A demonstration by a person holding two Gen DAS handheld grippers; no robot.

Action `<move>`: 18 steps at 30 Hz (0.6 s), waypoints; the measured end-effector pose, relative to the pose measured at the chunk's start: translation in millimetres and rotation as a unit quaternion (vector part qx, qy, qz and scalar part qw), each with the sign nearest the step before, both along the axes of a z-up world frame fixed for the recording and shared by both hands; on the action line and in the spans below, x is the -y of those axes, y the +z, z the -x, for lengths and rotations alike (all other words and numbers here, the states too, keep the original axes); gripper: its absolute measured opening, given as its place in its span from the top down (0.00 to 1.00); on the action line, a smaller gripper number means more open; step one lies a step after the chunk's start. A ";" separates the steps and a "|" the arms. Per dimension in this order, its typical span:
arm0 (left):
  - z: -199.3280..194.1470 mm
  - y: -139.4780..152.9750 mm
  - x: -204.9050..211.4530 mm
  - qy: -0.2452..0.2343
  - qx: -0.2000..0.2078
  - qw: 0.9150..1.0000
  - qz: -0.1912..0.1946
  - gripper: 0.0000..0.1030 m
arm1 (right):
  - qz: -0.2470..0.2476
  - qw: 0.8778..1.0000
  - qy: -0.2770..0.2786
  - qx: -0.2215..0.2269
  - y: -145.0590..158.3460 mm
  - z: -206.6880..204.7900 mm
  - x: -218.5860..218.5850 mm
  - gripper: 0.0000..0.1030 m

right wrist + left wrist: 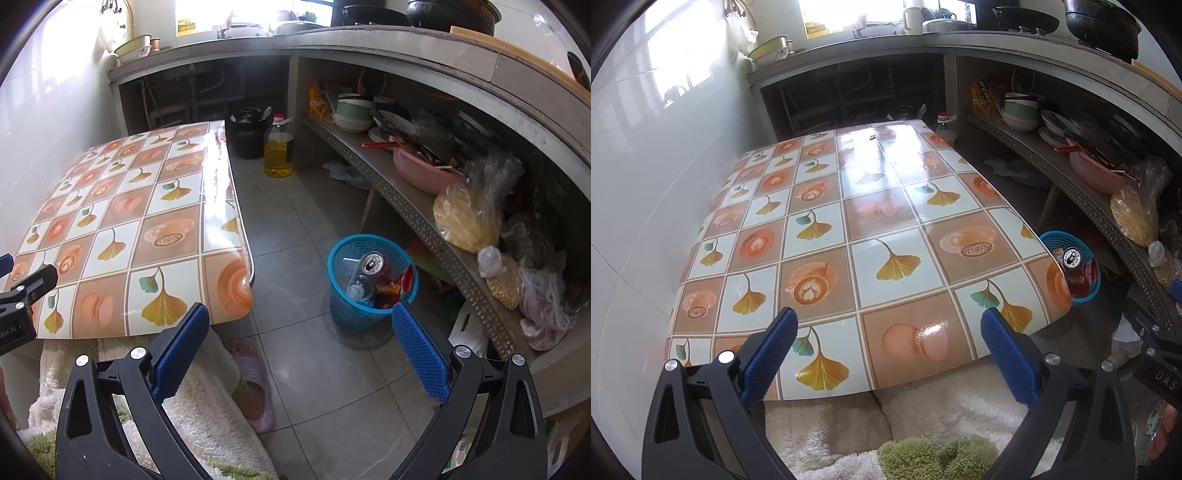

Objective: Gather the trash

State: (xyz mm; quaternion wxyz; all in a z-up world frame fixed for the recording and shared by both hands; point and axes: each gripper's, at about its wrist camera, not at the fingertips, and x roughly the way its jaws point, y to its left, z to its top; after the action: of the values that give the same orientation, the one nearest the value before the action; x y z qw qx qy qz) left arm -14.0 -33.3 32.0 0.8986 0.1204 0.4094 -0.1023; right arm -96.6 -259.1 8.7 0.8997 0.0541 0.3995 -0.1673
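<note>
Floor (pixel 295 229) lies bare between table edge (pixel 240 206) and blue basket (pixel 343 306), just ahead of the empty, spread right gripper (pixel 301 332). Red can (pixel 375 264) stands upright inside. Left gripper (pixel 888 332), spread, hovers above the table's near edge.

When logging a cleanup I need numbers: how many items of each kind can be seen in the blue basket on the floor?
Cans: 1, the red can
Bottles: 1, the clear plastic bottle
Wrappers: 1, the red wrapper
Total: 3 visible in the blue basket; anything lying beneath them is hidden.
</note>
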 end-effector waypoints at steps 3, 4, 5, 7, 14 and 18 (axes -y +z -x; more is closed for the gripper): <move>1.0 -0.2 0.2 0.001 0.000 1.000 0.001 0.05 | 0.002 1.000 0.000 0.000 0.2 0.0 -0.5 0.08; 0.7 -0.4 0.3 0.001 -0.001 1.000 0.001 0.05 | 0.002 1.000 0.000 0.001 0.3 0.0 -0.7 0.08; 0.7 -0.4 0.4 0.001 -0.001 1.000 0.001 0.06 | 0.001 1.000 0.000 0.001 0.3 0.1 -0.9 0.08; 0.8 0.1 0.2 0.001 0.000 1.000 0.001 0.06 | 0.001 1.000 0.000 0.001 0.0 0.5 -0.5 0.08; 0.9 -2.3 -1.5 0.004 0.000 1.000 0.005 0.06 | 0.003 1.000 0.000 0.001 -0.2 1.1 0.1 0.08; 0.8 -1.7 -2.3 0.003 0.001 1.000 0.004 0.06 | 0.004 1.000 0.002 0.001 0.2 1.8 2.2 0.08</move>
State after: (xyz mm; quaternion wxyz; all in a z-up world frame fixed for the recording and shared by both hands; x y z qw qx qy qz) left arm -14.7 -31.0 30.3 0.8998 0.1151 0.4086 -0.1011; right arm -98.4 -261.3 9.0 0.9007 0.0494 0.3981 -0.1668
